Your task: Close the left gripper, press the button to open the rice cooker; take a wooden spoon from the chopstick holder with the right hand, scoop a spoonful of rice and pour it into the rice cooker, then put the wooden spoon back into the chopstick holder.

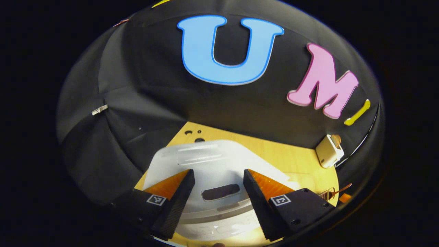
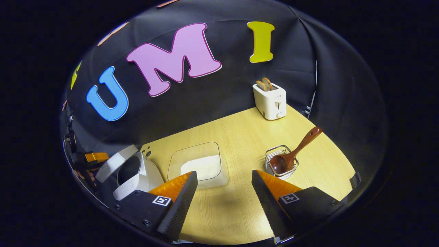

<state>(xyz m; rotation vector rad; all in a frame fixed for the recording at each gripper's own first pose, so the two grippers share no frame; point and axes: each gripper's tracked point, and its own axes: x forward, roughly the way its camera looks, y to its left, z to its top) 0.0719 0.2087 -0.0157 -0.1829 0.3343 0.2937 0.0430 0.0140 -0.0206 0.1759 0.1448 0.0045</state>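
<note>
Because the wooden spoon (image 2: pixel 294 152) is light, stiff and smooth, its raised handle is the best hold; it leans in the wire holder (image 2: pixel 281 161) near the table's (image 2: pixel 240 137) right edge. Both the right gripper (image 2: pixel 224 202) and the left gripper (image 1: pixel 219 199) are spread with nothing between the fingers.

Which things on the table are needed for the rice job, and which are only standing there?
Needed for the job:
rice cooker, lid up
glass dish of rice
wooden spoon, resting in the chopstick holder
left gripper and right gripper, both open

Only standing there:
toaster with bread slices, at the back wall
</note>
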